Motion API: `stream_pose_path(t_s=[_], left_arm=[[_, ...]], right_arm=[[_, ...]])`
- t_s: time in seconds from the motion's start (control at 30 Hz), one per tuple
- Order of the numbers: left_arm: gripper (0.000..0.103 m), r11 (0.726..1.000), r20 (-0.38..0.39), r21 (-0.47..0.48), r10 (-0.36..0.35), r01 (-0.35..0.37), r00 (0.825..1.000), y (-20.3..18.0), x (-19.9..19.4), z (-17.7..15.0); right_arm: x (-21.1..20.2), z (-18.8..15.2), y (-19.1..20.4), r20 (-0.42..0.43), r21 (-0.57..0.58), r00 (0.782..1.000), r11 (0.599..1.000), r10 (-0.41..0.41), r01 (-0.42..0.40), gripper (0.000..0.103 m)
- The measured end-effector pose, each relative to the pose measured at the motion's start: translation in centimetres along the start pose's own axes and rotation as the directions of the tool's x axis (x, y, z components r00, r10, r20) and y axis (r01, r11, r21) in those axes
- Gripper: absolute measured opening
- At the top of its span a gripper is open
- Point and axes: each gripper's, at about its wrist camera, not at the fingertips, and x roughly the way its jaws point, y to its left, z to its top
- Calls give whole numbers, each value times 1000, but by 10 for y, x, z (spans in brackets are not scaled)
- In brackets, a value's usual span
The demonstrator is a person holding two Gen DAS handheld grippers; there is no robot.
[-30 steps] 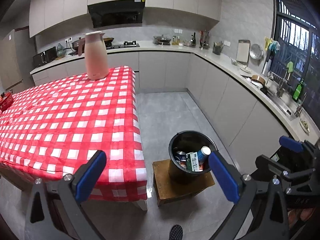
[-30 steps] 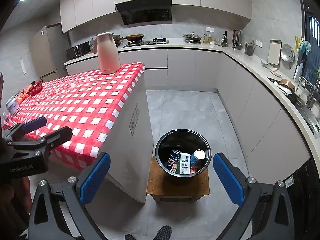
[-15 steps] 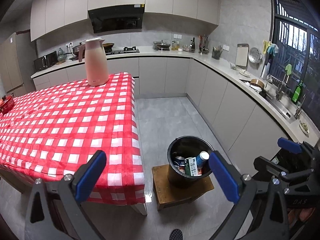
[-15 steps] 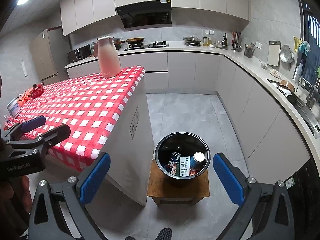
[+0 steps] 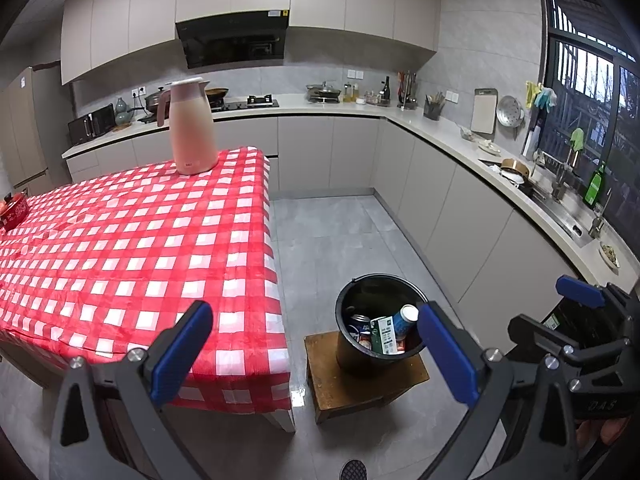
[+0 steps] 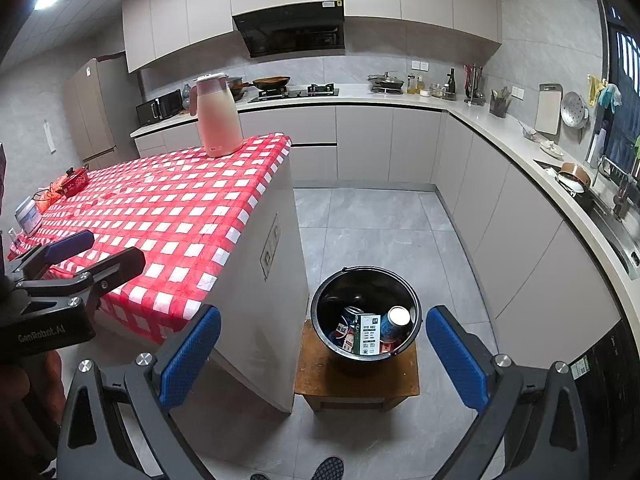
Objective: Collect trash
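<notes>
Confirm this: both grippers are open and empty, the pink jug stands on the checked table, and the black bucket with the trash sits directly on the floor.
Not on the floor: the black bucket sits on a small wooden stool, as the right wrist view shows. The rest holds.

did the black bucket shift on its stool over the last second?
No. In the right wrist view the black bucket sits on the same part of the wooden stool as before. Its slight drift in frame matches the table, so the camera moved.

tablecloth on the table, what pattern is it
Red and white check tablecloth, clearest in the left wrist view.
</notes>
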Motion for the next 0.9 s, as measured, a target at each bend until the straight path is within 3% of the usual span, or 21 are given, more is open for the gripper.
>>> stream_pose_path(t_s=[0.9], left_arm=[[103, 1000, -3, 20, -19, 19, 1000, -5, 3, 3]], right_arm=[[0, 2, -1, 1, 7, 1000, 1000, -12, 12, 103]])
